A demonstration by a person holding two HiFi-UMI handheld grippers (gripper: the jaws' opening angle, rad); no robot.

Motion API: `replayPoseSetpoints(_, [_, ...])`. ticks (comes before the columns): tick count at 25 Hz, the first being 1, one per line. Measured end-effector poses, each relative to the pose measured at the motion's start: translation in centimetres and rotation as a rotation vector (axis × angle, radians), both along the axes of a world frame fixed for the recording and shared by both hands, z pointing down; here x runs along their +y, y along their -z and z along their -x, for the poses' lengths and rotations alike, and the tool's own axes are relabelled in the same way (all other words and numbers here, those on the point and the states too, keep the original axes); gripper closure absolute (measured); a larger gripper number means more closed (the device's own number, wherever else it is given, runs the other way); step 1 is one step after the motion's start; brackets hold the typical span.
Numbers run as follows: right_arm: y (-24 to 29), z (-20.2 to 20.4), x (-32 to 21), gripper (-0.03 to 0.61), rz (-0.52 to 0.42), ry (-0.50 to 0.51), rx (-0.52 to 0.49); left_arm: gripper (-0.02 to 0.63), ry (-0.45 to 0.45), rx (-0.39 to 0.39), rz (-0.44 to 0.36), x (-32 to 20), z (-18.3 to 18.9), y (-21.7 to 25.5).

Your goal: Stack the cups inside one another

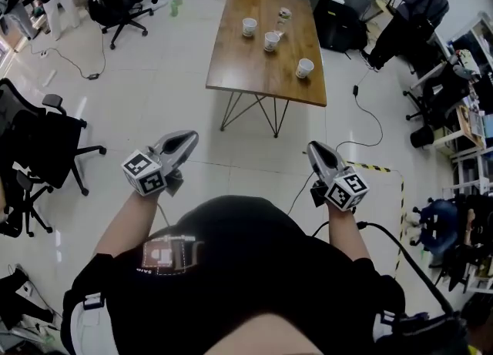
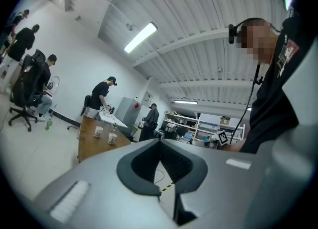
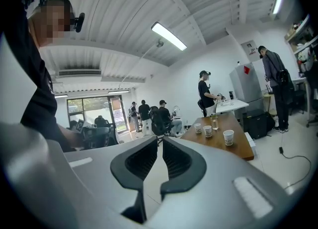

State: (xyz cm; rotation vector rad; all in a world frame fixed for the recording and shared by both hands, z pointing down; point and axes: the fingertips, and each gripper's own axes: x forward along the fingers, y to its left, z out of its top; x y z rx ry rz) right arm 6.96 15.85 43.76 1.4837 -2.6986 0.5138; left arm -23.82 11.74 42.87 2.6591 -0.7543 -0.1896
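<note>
Nothing of the stacking is done yet, as far as I can judge. The near cup (image 1: 305,68), the middle cup (image 1: 271,41) and the far cup (image 1: 249,27) each stand upright and apart from one another on the tabletop (image 1: 254,76), none inside another, with a glass (image 1: 284,16) just beyond the middle cup. All of them are well ahead of my jaws, across a stretch of open floor (image 1: 154,99). From the left gripper (image 1: 185,139) the tabletop lies ahead and off to the left; from the right gripper (image 1: 314,148) it lies ahead and off to the right. Both grippers are close in front of my body and point roughly level toward the tabletop. The left jaws are together with nothing between them; the right jaws are all but together, only a thin slit showing, and empty too. So the whole job is left: reach the tabletop, take up a cup, set it into a second, then drop that pair into the third.
</note>
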Motion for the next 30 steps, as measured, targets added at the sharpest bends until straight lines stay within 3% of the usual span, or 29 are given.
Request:
replayPoseSetpoints(6, [-1.7, -3.2, -6.1, 0.531, 0.008, 0.009, -0.017, 0.612, 0.007, 0.000, 0.022, -4.4, -3.5, -1.5])
replayPoseSetpoints(14, [-2.6, -9.6, -16.5, 0.529, -0.003, 0.187, -0.009, 0.612, 0.180, -0.011, 0.041, -11.3, -10.2, -0.7])
replayPoseSetpoints(20, [-2.5, -11.9, -23.4, 0.520, -0.021, 0.269, 0.009, 0.612, 0.225, -0.045, 0.022, -15.1, -14.3, 0.2])
replayPoseSetpoints(24, [-2.6, -10.6, -26.8, 0.509, -0.031, 0.302, 0.028, 0.612, 0.239, -0.067, 0.044, -17.4, -13.9, -0.5])
replayPoseSetpoints(30, [-3.1, -6.0, -31.5, 0.503, -0.018, 0.280, 0.085, 0.611, 0.198, -0.040, 0.011, -22.9, -9.9, -2.1])
